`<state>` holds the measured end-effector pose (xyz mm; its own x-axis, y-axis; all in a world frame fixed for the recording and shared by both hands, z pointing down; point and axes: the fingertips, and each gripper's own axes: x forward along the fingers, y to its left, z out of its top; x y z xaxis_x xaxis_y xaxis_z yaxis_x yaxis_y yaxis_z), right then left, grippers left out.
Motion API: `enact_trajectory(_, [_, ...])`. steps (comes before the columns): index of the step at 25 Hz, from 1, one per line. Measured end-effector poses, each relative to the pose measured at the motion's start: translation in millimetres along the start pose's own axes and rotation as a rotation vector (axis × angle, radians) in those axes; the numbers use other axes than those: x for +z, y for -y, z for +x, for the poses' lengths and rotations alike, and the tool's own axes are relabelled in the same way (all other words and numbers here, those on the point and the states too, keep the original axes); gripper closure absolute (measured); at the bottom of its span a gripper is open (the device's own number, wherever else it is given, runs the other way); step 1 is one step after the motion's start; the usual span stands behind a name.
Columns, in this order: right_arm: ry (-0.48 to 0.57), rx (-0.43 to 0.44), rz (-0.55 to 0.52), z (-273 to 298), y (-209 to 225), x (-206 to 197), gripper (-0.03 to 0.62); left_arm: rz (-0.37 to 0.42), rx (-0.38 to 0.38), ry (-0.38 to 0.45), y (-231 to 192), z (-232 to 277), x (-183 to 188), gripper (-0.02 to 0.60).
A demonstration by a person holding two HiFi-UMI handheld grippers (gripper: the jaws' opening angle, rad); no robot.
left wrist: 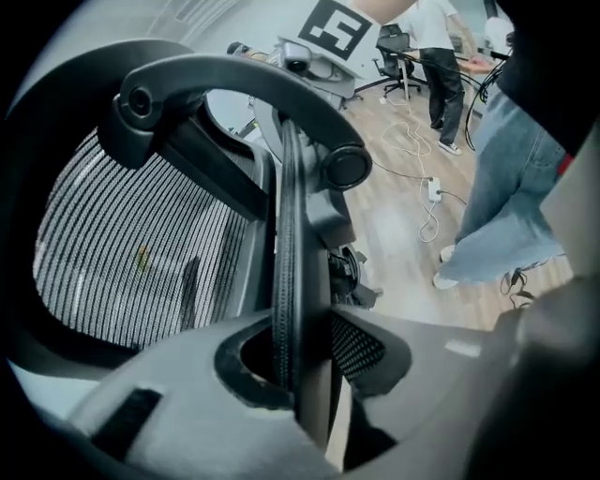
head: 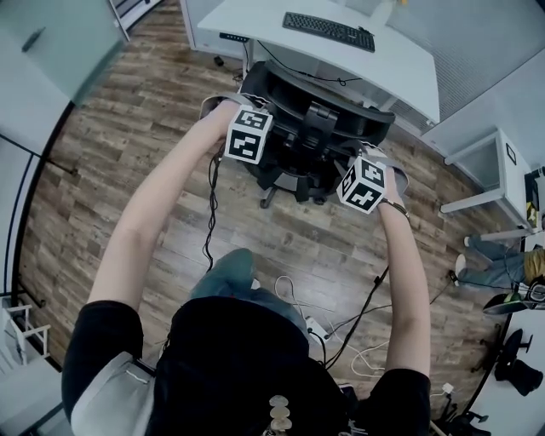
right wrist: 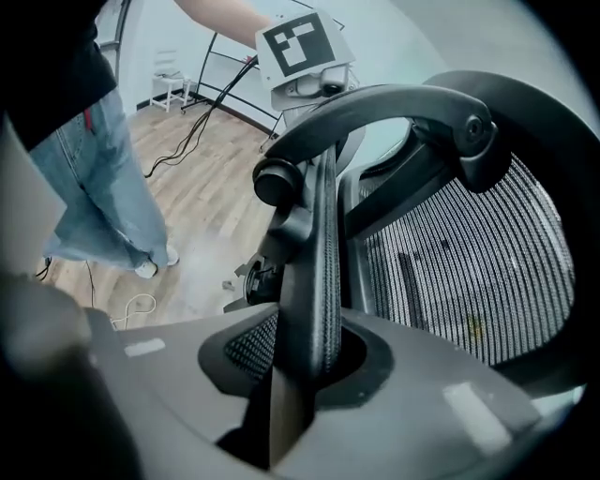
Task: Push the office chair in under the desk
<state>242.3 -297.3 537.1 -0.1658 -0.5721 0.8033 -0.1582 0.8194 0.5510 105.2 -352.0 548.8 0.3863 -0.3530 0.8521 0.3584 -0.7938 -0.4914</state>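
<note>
1. The left gripper (left wrist: 298, 370) pinches the backrest rim (left wrist: 291, 234) of the black office chair (head: 311, 119); the mesh (left wrist: 141, 253) lies left of its fingers (left wrist: 178, 403).
2. The right gripper (right wrist: 305, 366) clamps the opposite rim, with the mesh to the right of its fingers (right wrist: 450, 403).
3. Beyond both sets of fingers, the chair stands on the wood floor (head: 128, 170) at the near edge of the white surface (head: 255, 21), which carries a keyboard (head: 329, 31).
</note>
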Motion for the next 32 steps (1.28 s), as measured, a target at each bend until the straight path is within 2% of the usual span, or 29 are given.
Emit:
enact_trajectory(6, [0.004, 0.001, -0.011, 27.6, 39.7, -3.3, 0.494, -0.013, -0.007, -0.008, -37.3, 18.7, -19.8, 0.472])
enact_trajectory(18, [-0.022, 0.043, 0.041, 103.0, 148.4, -4.9, 0.497, 0.023, -0.001, 0.028, -149.0, 68.3, -79.0, 0.476])
enact_trajectory(32, [-0.038, 0.075, 0.07, 165.0, 245.1, -23.6, 0.5, 0.031, 0.003, 0.063, -250.4, 117.3, -115.2, 0.474])
